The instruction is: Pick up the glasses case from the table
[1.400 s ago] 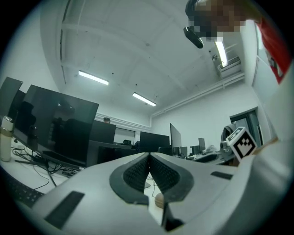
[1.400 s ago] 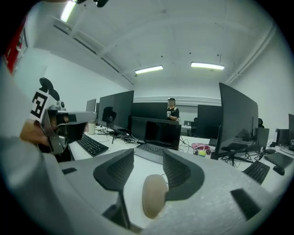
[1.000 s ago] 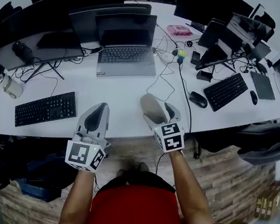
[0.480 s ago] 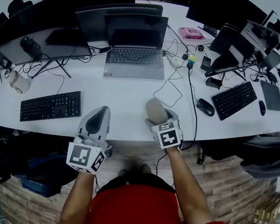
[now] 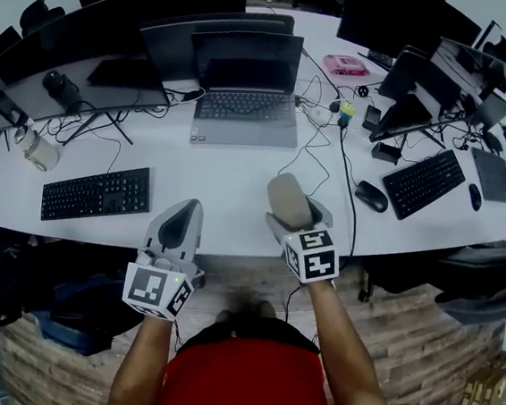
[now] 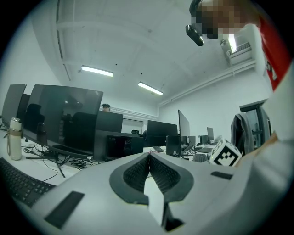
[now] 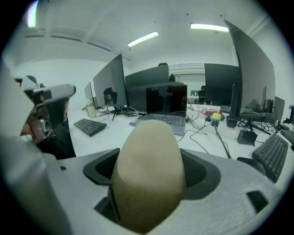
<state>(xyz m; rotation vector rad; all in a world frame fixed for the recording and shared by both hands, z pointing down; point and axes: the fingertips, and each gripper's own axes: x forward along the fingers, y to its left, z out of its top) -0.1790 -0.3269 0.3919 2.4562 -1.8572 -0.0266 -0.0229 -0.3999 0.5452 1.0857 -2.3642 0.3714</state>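
The beige glasses case [image 5: 287, 200] is held in my right gripper [image 5: 295, 212], lifted off the white table [image 5: 227, 194] near its front edge. In the right gripper view the glasses case [image 7: 149, 170] fills the space between both jaws, its rounded end pointing toward the laptop [image 7: 161, 118]. My left gripper [image 5: 179, 225] hovers at the table's front edge, to the left of the case. Its jaws are closed together with nothing between them, as the left gripper [image 6: 149, 165] view shows.
A grey laptop [image 5: 245, 106] sits behind the case, with loose cables [image 5: 307, 153] to its right. A black keyboard [image 5: 96, 194] lies at the left, a black mouse [image 5: 370, 196] and second keyboard [image 5: 426, 181] at the right. Monitors [image 5: 99, 42] line the back.
My right gripper has lifted the glasses case and pulled it slightly back toward the table's front edge. The left gripper stayed almost still.
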